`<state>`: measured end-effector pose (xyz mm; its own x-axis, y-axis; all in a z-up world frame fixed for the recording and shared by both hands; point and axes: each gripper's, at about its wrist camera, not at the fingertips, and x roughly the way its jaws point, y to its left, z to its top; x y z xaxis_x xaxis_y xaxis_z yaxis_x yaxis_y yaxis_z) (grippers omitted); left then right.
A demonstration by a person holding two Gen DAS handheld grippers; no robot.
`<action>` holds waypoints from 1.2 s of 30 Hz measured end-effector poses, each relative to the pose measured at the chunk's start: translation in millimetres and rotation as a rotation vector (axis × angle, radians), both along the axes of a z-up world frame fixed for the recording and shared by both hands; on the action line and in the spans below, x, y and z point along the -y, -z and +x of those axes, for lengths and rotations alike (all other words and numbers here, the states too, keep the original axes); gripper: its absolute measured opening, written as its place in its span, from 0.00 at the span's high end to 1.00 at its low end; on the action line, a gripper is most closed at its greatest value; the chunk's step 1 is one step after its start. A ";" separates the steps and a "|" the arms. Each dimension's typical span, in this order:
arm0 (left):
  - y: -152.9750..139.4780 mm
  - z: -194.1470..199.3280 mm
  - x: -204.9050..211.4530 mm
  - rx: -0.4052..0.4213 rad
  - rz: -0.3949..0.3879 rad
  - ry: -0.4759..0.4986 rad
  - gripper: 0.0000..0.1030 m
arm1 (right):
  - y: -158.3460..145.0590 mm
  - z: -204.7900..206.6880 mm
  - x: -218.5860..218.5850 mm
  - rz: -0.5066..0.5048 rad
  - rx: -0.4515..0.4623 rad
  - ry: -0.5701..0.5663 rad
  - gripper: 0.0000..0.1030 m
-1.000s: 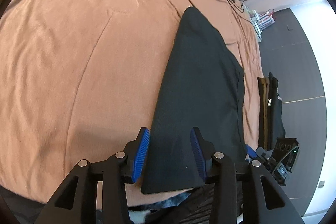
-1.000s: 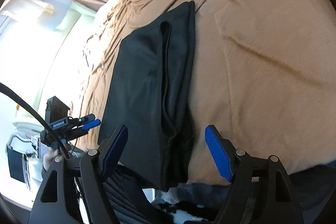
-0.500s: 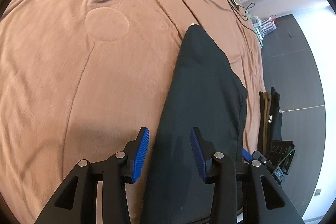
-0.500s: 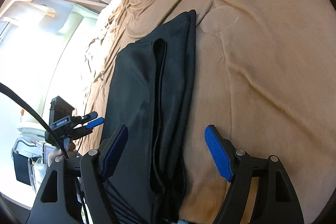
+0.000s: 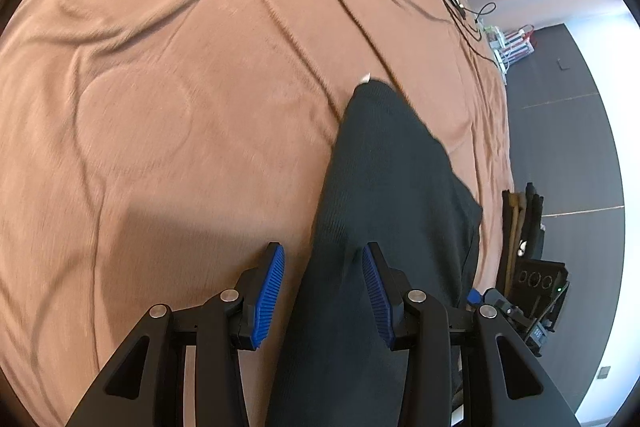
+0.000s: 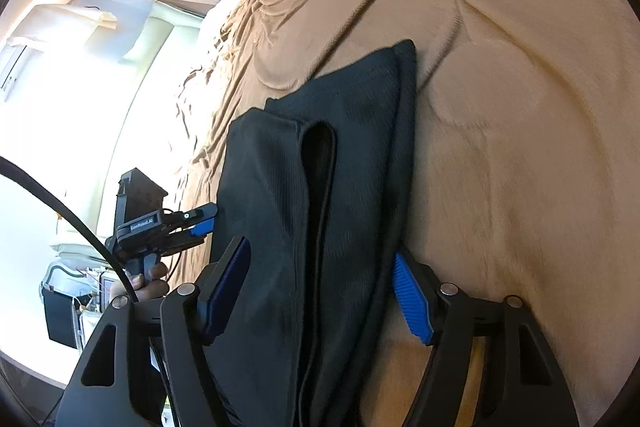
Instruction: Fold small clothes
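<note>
Bedspread (image 5: 168,115), tan, covers the whole bed and carries everything. Dark folded garment (image 5: 384,195) lies along the bedspread's near edge, a narrow strip; long axis runs from the grippers out toward the bed's middle, far end tapering to a point.

Left gripper (image 5: 323,291): jaws apart, straddling the garment's left edge; cloth sits between the pads with bedspread showing at the left pad. I read no clamp yet.

Right gripper (image 6: 320,297): jaws apart and wide, spanning nearly the full width of the garment, which shows a long open fold or seam down its middle. Jaws have just been closing, cloth between them, pads not pressing on it as far as I can tell.

Both grippers sit at the near end, so the coming fold likely goes along the long axis toward the far tip. Neither hand clearly nearer.

Hidden: the garment's near end is cut off under both grippers. Garment type not readable.
</note>
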<state>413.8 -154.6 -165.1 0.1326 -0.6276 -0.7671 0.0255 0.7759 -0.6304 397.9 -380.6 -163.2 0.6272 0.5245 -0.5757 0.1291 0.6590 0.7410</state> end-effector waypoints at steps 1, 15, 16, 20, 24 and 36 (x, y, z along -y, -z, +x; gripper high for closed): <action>-0.7 3.5 0.9 0.004 0.001 0.001 0.59 | 0.6 3.8 0.8 0.000 0.002 -0.004 0.35; 2.1 52.8 29.0 0.044 0.021 0.039 0.67 | 3.2 56.4 -5.3 -0.066 -0.005 -0.046 0.50; 3.5 54.4 31.3 0.047 0.025 0.040 0.70 | 1.5 56.8 -7.2 -0.082 -0.008 -0.046 0.53; 5.7 56.7 34.4 0.058 0.051 0.034 0.82 | -3.4 69.0 -15.9 -0.159 -0.028 -0.038 0.71; -1.0 54.5 33.0 0.077 0.056 0.023 0.93 | -8.3 76.7 -28.6 -0.254 -0.063 -0.043 0.90; -61.8 21.1 18.3 0.190 -0.001 0.032 0.96 | -58.4 47.3 -74.0 -0.362 0.021 -0.028 0.92</action>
